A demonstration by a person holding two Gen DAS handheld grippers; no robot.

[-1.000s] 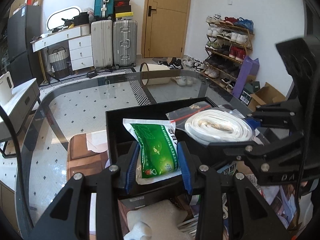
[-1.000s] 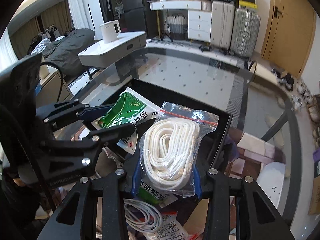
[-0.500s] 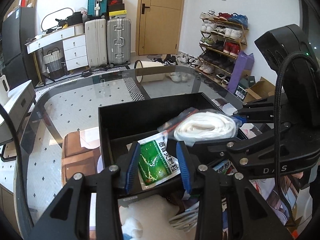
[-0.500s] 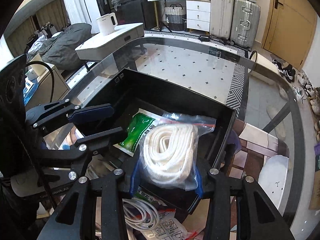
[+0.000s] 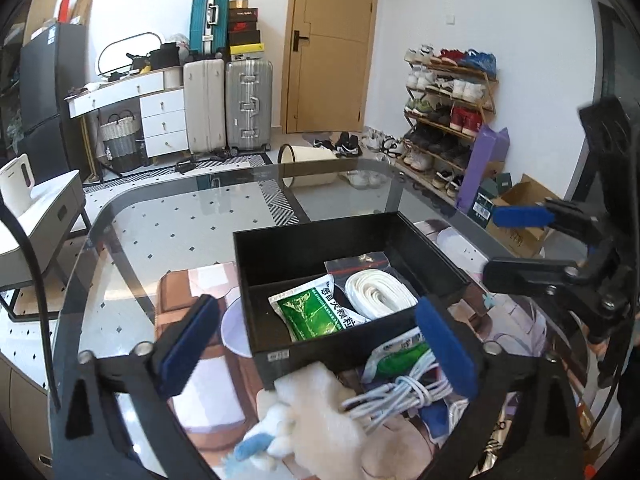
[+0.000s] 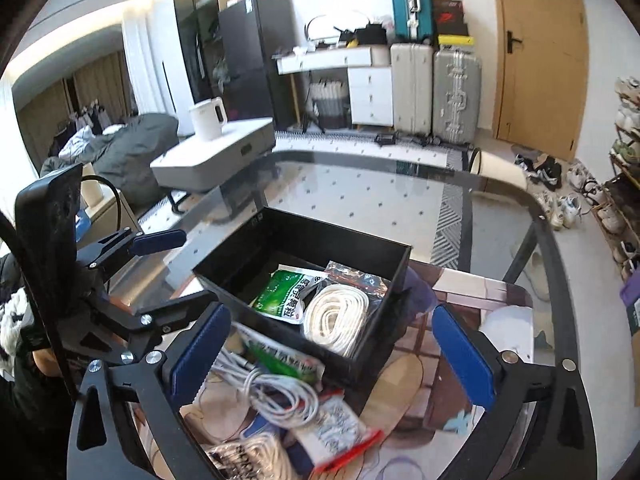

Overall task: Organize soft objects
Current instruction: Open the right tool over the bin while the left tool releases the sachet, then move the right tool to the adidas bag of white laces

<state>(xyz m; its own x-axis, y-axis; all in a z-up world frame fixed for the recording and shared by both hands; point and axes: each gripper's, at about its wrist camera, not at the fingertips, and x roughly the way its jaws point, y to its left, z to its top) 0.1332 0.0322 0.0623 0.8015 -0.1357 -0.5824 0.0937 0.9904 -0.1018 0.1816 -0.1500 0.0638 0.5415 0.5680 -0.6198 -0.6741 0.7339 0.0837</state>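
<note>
Both tools, left tool (image 5: 316, 344) and right tool (image 6: 332, 360), were seen spread wide, nothing gripped. Loose cables (image 6: 276, 392) were noted nearest. Farther on the counter (image 6: 360, 200), green packet (image 5: 314, 312) and bagged rope (image 5: 378, 294) were found side by side in the black box (image 5: 320, 232).

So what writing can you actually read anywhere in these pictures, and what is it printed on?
"感冒…颗粒" (middle character unclear): white Chinese print on the green packet lying in the black box.
White sticker on the box's front: too small to read.
Stacked shoeboxes by the back wall: logos blurred.
Second green packet outside the box: print blurred.
</note>
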